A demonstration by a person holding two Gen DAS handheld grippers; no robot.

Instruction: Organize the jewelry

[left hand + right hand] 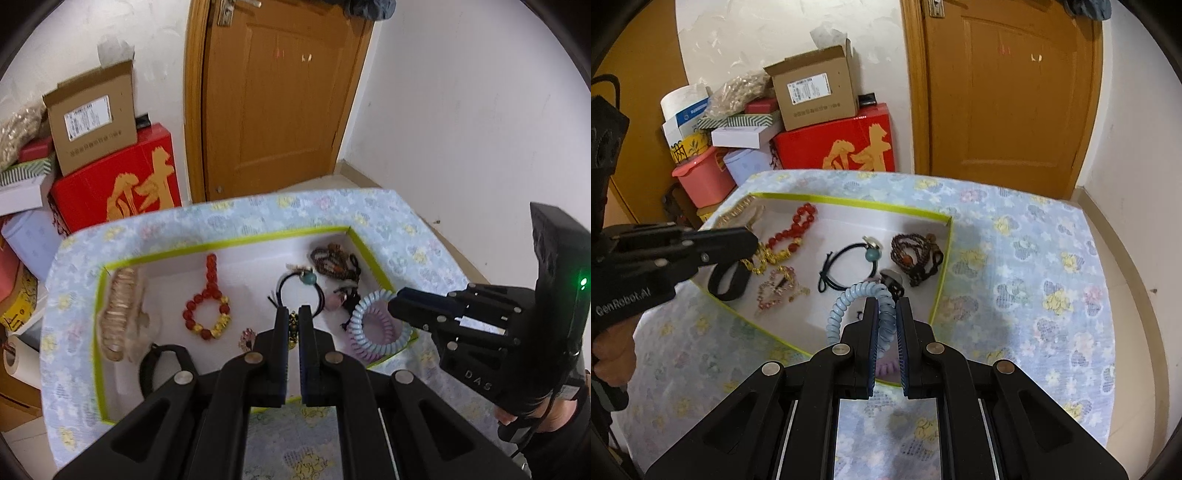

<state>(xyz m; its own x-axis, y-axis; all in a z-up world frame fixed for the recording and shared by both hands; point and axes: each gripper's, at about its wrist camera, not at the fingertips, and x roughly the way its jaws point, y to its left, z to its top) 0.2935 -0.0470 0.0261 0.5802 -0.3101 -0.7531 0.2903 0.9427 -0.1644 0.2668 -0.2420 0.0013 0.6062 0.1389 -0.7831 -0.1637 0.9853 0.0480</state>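
My left gripper (293,314): matte black linkage arms, round silver pivot screws, blue-edged finger pads. My right gripper (886,306) is built alike; its housing carries a green indicator light, raised "DAS" lettering and a black cable. The left housing reads "GenRobot.AI".
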